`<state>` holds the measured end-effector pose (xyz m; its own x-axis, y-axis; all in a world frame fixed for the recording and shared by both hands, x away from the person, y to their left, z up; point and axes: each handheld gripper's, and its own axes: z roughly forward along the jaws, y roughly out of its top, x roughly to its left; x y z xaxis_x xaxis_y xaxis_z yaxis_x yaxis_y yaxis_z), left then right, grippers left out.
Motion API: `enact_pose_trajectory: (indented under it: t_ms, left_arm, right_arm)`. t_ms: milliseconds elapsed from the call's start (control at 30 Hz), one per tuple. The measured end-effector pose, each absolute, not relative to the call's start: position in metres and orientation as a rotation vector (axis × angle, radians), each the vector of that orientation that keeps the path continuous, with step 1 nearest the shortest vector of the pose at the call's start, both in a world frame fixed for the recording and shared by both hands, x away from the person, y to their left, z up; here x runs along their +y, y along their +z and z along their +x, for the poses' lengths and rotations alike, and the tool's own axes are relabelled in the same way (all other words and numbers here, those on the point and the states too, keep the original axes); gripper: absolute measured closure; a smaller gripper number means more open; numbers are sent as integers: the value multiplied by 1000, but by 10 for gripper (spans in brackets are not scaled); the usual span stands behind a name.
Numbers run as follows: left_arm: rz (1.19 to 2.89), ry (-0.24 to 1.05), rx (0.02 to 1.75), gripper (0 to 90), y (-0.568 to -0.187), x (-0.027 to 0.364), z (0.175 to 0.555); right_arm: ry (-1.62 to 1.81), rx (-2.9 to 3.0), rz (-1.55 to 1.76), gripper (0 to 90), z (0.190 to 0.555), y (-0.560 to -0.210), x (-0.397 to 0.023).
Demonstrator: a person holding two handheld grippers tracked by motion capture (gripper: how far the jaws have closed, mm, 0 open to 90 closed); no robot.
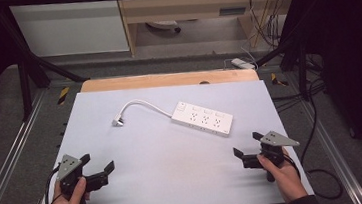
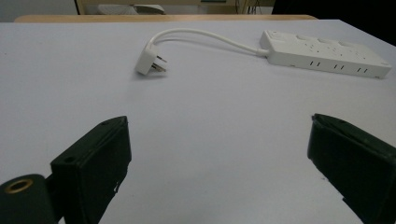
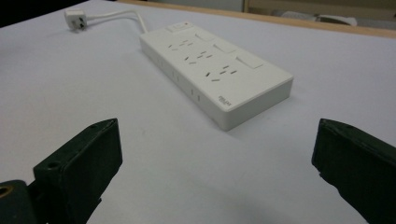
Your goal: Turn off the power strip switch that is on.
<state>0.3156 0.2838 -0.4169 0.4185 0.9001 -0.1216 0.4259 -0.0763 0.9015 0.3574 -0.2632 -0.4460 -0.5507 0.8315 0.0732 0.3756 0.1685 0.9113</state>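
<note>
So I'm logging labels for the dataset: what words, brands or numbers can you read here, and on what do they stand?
None can be read.
A small dark mark on the end face of the power strip: too blurred to read.
The plug, the cord and the table carry no visible text.

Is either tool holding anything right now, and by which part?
Nothing held. Left tool and right tool are open, short of the power strip and its plug.

Soft, even overhead light brightens the table (image 1: 142,186) with faint shadows, surroundings dark, and close jaws slightly blurred.
</note>
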Motion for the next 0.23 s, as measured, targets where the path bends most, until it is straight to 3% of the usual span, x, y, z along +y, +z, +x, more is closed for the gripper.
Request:
enact_pose_trajectory:
  t_ms: [233]
  left_arm:
    - [1688, 600, 1165, 63, -417, 283, 316]
  right_arm:
    - [1306, 2059, 1147, 28, 364, -453, -252]
